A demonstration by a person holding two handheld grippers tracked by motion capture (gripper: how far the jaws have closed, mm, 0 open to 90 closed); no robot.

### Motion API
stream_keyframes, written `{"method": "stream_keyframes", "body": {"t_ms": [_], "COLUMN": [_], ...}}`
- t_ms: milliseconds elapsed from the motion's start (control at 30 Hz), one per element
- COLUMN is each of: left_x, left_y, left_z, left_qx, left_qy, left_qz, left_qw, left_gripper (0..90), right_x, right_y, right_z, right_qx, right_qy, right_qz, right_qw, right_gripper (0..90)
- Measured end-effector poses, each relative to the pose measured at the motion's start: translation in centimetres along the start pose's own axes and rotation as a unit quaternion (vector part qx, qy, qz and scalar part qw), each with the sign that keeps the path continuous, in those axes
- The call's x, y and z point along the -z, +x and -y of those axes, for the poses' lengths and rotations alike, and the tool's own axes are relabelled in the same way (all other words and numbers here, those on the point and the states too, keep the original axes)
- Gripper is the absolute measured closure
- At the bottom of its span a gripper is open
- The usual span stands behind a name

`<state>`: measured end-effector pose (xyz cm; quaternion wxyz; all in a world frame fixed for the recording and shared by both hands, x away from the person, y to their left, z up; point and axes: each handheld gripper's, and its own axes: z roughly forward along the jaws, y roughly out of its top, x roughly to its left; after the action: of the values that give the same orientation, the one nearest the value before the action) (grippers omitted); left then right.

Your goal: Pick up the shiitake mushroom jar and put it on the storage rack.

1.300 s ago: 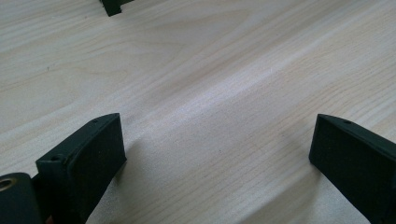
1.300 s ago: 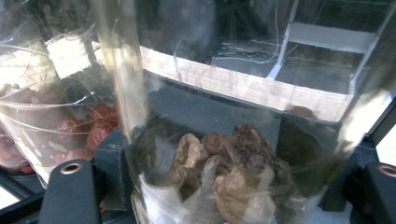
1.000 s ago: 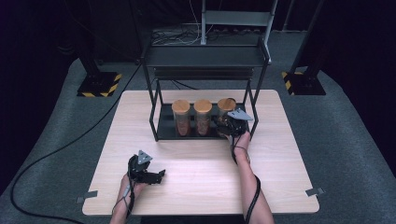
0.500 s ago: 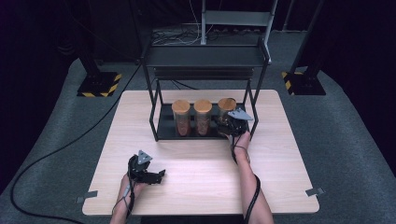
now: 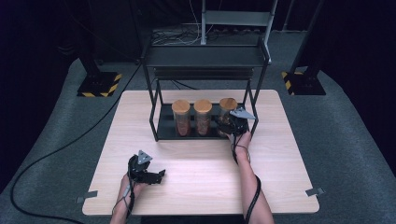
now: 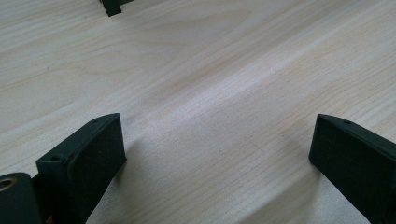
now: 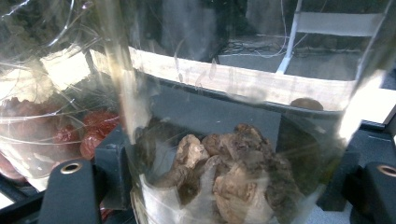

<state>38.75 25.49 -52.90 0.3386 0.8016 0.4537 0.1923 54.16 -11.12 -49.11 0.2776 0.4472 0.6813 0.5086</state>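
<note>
Clear cork-lidded jar, brown dried pieces

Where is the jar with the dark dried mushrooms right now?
In the high view, the mushroom jar stands rightmost of three on the rack's lower shelf, clamped by the right gripper.

A pale wooden table stands on a grey-green carpet in a dark room; the surroundings beyond the carpet fall away into black. Light falls from above, leaving a bright patch on the tabletop. Behind the table rises a light grey metal frame, with a tangle of cables on the floor at its foot. Two dark stand feet marked with yellow and black stripes sit on the carpet, one at each far corner. A black cable curves across the carpet at the left.
</note>
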Motion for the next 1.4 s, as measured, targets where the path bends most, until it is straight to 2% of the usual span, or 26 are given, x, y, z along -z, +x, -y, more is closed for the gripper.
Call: {"method": "stream_keyframes", "body": {"t_ms": [400,667,867,1033,1267,1400], "left_x": [0.0,0.0,0.0,0.0,0.0,0.0], "left_y": [0.0,0.0,0.0,0.0,0.0,0.0], "left_z": [0.0,0.0,0.0,0.0,0.0,0.0], "left_qx": [0.000,0.000,0.000,0.000,0.000,0.000], "left_qy": [0.000,0.000,0.000,0.000,0.001,0.000], "left_qz": [0.000,0.000,0.000,0.000,0.000,0.000], "left_qw": [1.0000,1.0000,1.0000,1.0000,1.0000,1.0000], "left_gripper": [2.8,2.8,2.7,2.7,2.7,2.7], "right_x": [0.1,0.3,1.6,2.9,4.7,6.2], "right_y": [-0.2,-0.1,0.2,0.4,1.1,1.6], "right_z": [-0.1,0.3,0.5,0.8,1.4,1.9], "right_qx": [-0.004,-0.012,-0.004,-0.005,0.012,0.019], "right_qy": [0.005,0.048,0.065,0.078,0.110,0.119], "right_qz": [-0.003,0.004,0.005,-0.004,-0.016,-0.019], "right_qw": [1.0000,0.9988,0.9979,0.9970,0.9937,0.9925], "right_gripper": [24.4,6.6,1.6,1.2,0.0,0.0]}}
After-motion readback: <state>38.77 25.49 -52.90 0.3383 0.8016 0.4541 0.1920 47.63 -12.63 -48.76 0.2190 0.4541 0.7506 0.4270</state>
